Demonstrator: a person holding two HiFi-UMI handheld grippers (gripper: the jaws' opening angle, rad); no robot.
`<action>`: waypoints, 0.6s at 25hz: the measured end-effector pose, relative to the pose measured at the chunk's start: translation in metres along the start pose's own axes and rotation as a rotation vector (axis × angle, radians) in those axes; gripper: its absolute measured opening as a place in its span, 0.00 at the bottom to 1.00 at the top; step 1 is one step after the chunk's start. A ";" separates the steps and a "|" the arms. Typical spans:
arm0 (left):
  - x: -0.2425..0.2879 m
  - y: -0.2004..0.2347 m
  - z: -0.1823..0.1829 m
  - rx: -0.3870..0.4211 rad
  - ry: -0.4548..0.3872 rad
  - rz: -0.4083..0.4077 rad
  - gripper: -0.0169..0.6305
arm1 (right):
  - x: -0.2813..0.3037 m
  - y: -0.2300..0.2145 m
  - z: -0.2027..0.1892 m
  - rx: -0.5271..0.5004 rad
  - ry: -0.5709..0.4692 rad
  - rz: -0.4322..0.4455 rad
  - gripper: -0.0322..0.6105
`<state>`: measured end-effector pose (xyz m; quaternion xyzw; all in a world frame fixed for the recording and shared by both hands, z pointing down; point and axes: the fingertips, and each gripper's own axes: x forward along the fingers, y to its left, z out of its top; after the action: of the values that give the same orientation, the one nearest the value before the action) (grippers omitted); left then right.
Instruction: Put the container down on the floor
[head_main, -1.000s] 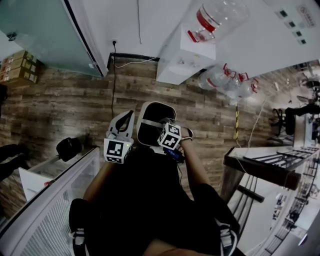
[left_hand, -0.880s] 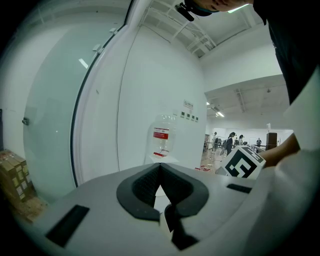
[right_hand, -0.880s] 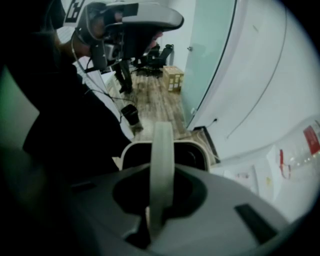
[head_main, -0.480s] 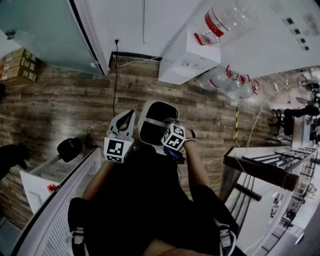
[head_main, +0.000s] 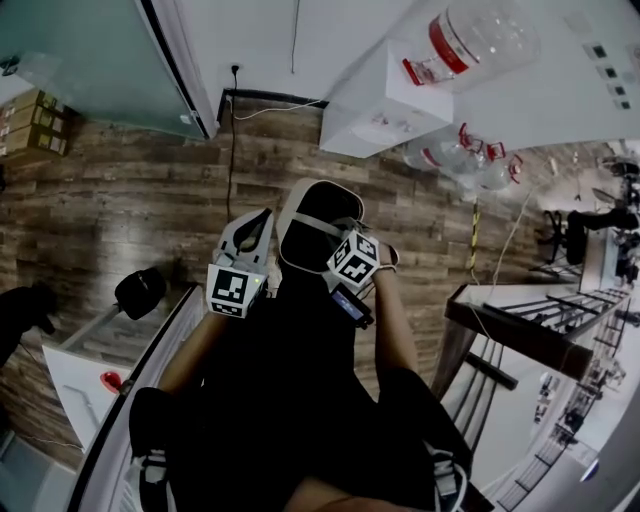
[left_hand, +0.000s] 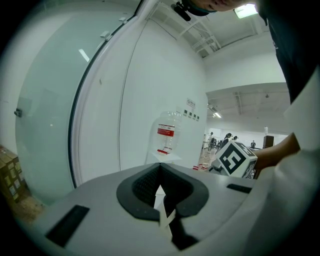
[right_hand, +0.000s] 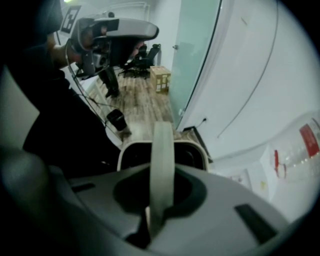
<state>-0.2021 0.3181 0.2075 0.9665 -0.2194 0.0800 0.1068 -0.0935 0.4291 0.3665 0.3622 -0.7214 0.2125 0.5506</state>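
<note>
**Container hanging by its handle, not yet on the floor**

Wood-plank floor (head_main: 120, 200) runs up to a white wall. A water dispenser (head_main: 385, 110) stands against that wall.

- The container (head_main: 310, 215) is pale-rimmed and dark inside. It hangs in front of us, clear of the floor.
- The right gripper (right_hand: 161, 197) has its fingers closed almost fully on the container's pale handle (right_hand: 162, 150).
- The left gripper (left_hand: 160, 197) sits just beside the container with its fingers together, holding nothing.

Risks as we judge them:
- The grip is on the thin handle only, so the body can swing or tip as we lower it and land on an edge.
- If the right fingers part before the base meets the planks, the container drops.
- The idle left gripper is close enough to nudge the rim.
- The black cable (head_main: 229, 150) trailing down from the wall socket, and the dispenser beyond, crowd the far side. Setting down too far forward could catch them.

Counts:
- Container: one, with one handle.
- Grippers: two.
- Dispenser: one, with one upturned bottle (head_main: 480, 40) on top.
- Spare bottles (head_main: 455, 160) beside the dispenser: three by their red handles, though they overlap.
- Cable: one.
</note>
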 end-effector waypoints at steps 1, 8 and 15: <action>0.005 0.002 0.000 -0.002 0.003 0.004 0.07 | 0.002 -0.006 0.002 0.002 -0.002 0.001 0.11; 0.050 0.024 0.010 0.008 0.017 0.063 0.07 | 0.023 -0.052 0.014 -0.031 -0.017 0.022 0.11; 0.110 0.053 0.025 -0.018 0.008 0.129 0.07 | 0.041 -0.104 0.023 -0.109 -0.037 0.065 0.11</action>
<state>-0.1246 0.2200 0.2145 0.9490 -0.2815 0.0885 0.1112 -0.0352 0.3341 0.3887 0.3120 -0.7534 0.1837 0.5490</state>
